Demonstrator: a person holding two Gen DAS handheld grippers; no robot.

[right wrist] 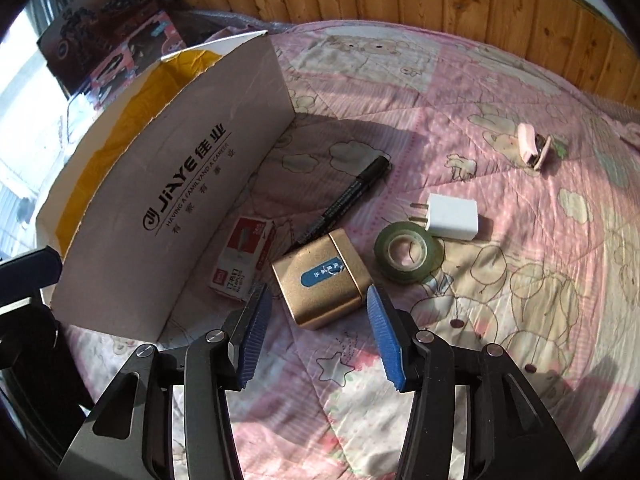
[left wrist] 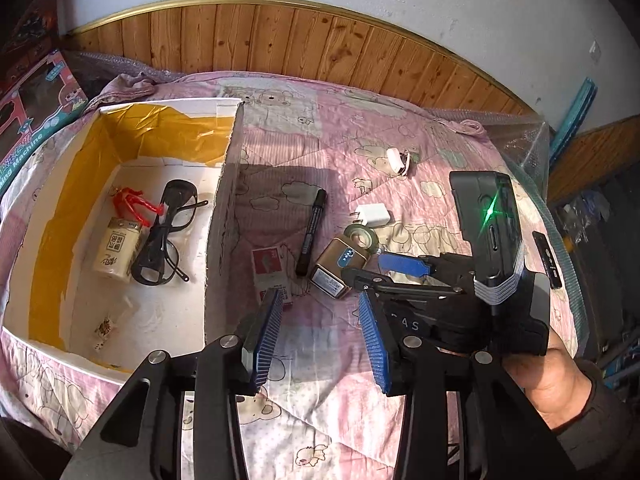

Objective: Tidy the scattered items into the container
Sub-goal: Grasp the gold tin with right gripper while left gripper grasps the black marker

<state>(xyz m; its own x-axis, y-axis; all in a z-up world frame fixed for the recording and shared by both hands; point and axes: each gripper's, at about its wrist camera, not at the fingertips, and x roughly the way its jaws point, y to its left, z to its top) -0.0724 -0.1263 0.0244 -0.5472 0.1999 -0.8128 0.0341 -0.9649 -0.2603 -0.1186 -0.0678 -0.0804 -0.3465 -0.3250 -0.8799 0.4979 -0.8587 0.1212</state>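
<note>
An open cardboard box [left wrist: 224, 184] [right wrist: 180, 200] with yellow tape inside lies on the pink quilt, holding black glasses [left wrist: 168, 232], a tissue pack [left wrist: 118, 252] and a red item [left wrist: 136, 204]. Right of it lie a staples box [right wrist: 244, 260], a black marker [right wrist: 348, 196], a gold tin [right wrist: 320, 276], a green tape roll [right wrist: 408, 256], a white charger [right wrist: 454, 216] and a pink clip [right wrist: 530, 146]. My right gripper [right wrist: 317, 290] is open, its fingertips flanking the tin's near end without touching. My left gripper [left wrist: 319, 296] is open and empty, just short of the staples box [left wrist: 270, 268].
A wooden headboard [left wrist: 320, 48] runs along the far side of the bed. A toy carton [left wrist: 36, 100] leans at the far left. A hand [left wrist: 552, 380] holds the right gripper's body, close to my left gripper's right finger. Bubble wrap [left wrist: 524, 140] covers the right corner.
</note>
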